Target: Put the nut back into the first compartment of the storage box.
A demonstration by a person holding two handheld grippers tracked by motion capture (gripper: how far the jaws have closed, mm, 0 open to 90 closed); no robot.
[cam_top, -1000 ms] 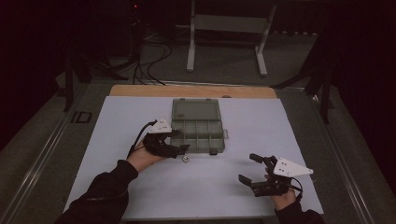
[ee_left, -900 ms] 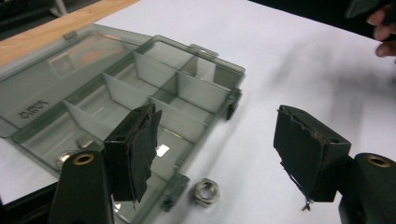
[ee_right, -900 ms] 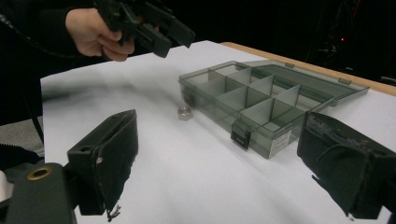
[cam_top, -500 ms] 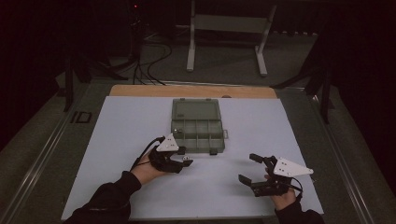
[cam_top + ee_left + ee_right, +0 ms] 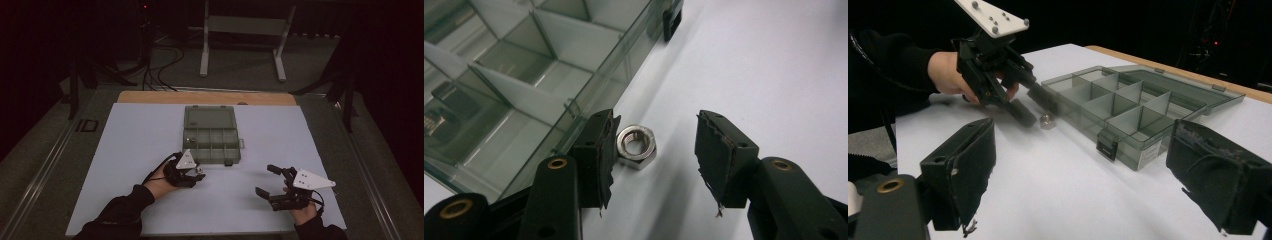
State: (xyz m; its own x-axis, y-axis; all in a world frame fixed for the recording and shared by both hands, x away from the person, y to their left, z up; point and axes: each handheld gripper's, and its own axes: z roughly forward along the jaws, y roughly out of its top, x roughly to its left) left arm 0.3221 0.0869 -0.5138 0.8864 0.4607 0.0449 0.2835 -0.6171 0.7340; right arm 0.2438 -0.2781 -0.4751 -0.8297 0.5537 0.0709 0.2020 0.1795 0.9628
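Left tongs (image 5: pixel 654 145), lowered since earlier, have been closing around nut (image 5: pixel 636 146).

You face a dim room: a white sheet (image 5: pixel 150 150) covers the tabletop (image 5: pixel 205 97), whose wooden edge shows at the far side. Beyond it, a pale metal stand (image 5: pixel 242 30) rests on the dark floor (image 5: pixel 240 75), with black cables (image 5: pixel 155 75) trailing beside it.

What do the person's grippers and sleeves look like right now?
Both arms wear dark sleeves. The left gripper and right gripper are black, each topped by a pale three-cornered plate and trailing a thin black cable. The jaws carry frayed black pads and brass-coloured pivot rings.
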